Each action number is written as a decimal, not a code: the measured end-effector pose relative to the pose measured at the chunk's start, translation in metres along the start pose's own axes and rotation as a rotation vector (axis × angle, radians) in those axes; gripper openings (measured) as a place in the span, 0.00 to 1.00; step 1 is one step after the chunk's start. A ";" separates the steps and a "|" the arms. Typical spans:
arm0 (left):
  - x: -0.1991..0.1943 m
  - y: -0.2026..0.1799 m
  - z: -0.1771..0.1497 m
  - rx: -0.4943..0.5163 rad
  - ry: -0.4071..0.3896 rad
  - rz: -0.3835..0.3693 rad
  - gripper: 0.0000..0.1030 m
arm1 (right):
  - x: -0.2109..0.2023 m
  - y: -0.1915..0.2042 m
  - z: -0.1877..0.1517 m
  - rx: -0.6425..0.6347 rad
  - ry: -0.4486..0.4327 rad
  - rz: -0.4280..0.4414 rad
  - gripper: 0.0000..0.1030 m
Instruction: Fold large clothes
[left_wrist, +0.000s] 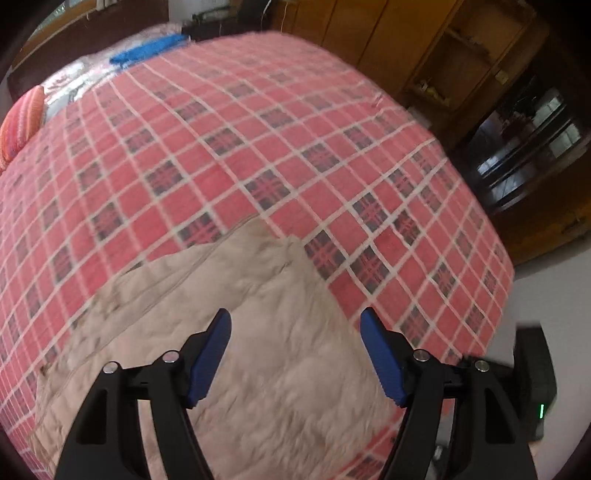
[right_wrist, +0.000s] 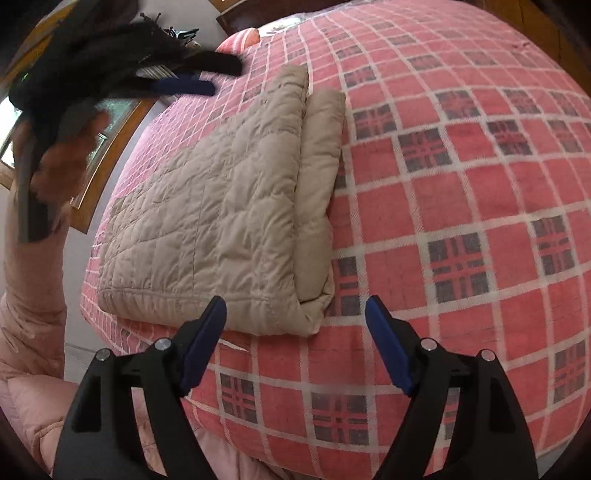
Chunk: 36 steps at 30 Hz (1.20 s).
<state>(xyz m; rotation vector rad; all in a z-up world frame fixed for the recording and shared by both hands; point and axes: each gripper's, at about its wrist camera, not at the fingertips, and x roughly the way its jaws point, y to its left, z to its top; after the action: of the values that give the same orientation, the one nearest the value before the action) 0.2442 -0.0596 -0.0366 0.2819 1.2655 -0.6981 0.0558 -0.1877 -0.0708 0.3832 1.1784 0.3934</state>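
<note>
A beige quilted garment (right_wrist: 221, 206) lies folded into a thick rectangle near the edge of a bed covered in a red plaid sheet (right_wrist: 461, 184). In the left wrist view the same garment (left_wrist: 236, 332) fills the lower middle, blurred by motion. My left gripper (left_wrist: 295, 321) hovers above it, open, with nothing between its blue pads (left_wrist: 210, 354). My right gripper (right_wrist: 295, 306) is open too, just off the garment's near corner, holding nothing. The left gripper (right_wrist: 177, 81) also shows in the right wrist view at the upper left, blurred, held by a hand (right_wrist: 62, 158).
Wooden cabinets (left_wrist: 424, 48) and a dark glass-fronted cupboard (left_wrist: 532, 140) stand beyond the bed's right side. A striped orange pillow (left_wrist: 22, 122) and a blue cloth (left_wrist: 147, 51) lie at the bed's far end. A pink padded sleeve (right_wrist: 29, 332) is at lower left.
</note>
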 end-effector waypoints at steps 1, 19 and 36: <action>0.009 -0.001 0.007 0.000 0.017 0.012 0.70 | 0.003 0.000 0.000 0.001 0.006 0.002 0.76; 0.111 0.014 0.052 -0.084 0.290 0.228 0.77 | 0.043 0.003 0.003 0.014 0.078 0.062 0.65; 0.008 0.044 0.009 -0.130 0.100 0.083 0.15 | -0.004 0.078 0.007 -0.106 -0.057 0.085 0.19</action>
<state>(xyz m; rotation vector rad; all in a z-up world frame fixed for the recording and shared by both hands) 0.2797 -0.0333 -0.0490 0.2639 1.3802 -0.5336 0.0536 -0.1228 -0.0271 0.3503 1.0833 0.5134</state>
